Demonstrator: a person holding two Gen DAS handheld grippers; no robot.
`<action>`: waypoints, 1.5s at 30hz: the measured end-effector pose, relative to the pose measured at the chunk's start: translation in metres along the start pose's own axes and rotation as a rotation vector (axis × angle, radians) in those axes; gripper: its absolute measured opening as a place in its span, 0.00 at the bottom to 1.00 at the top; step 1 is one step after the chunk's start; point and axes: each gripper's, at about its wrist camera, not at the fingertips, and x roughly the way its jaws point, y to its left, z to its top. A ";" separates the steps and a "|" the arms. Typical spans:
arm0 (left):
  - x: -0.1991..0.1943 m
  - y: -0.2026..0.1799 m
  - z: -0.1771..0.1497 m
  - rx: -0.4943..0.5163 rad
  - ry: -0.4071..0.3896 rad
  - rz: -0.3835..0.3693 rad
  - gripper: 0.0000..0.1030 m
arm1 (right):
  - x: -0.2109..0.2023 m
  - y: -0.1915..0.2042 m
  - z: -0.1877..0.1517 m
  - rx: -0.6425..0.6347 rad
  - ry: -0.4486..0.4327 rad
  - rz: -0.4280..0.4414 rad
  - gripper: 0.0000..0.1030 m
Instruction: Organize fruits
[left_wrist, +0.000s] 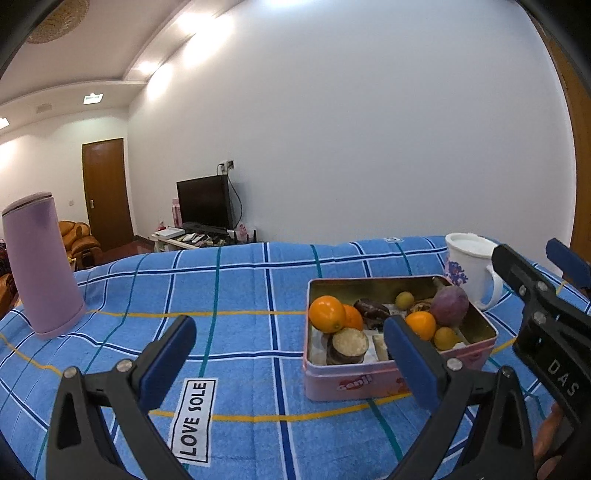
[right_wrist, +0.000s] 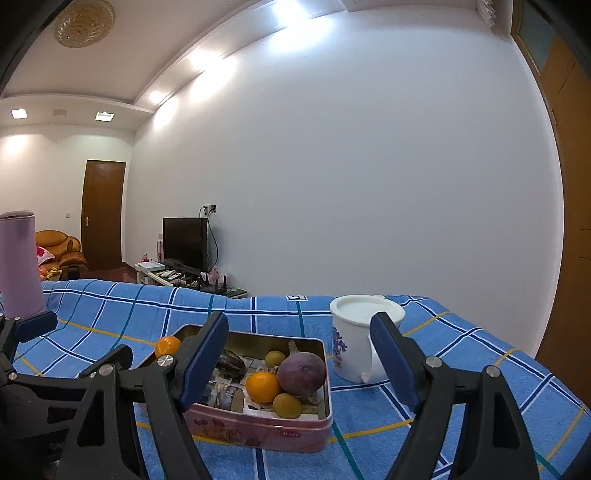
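A pink tin box (left_wrist: 354, 384) sits on the blue checked cloth, holding oranges (left_wrist: 327, 314), a purple fruit (left_wrist: 450, 305), small yellow fruits (left_wrist: 444, 338) and dark pieces. In the right wrist view the tin (right_wrist: 280, 432) holds an orange (right_wrist: 262, 386), the purple fruit (right_wrist: 301, 373) and a yellow fruit (right_wrist: 287, 405). My left gripper (left_wrist: 288, 354) is open and empty, just in front of the tin's left side. My right gripper (right_wrist: 299, 354) is open and empty, hovering above the tin's near side; it shows at the right of the left wrist view (left_wrist: 539, 291).
A white mug (right_wrist: 354, 347) with a blue flower print stands right of the tin, also in the left wrist view (left_wrist: 467, 269). A tall lilac cylinder (left_wrist: 40, 266) stands at the far left. A "LOVE SOLE" label (left_wrist: 194, 419) lies on the cloth.
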 end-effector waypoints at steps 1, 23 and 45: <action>0.000 0.000 0.001 0.001 0.000 0.000 1.00 | -0.002 -0.001 0.000 0.003 -0.008 -0.005 0.78; 0.000 0.001 0.001 -0.001 0.005 0.002 1.00 | -0.007 -0.004 0.000 0.020 -0.022 -0.014 0.78; 0.001 0.002 0.002 -0.007 0.010 0.024 1.00 | -0.008 -0.005 0.000 0.021 -0.022 -0.016 0.78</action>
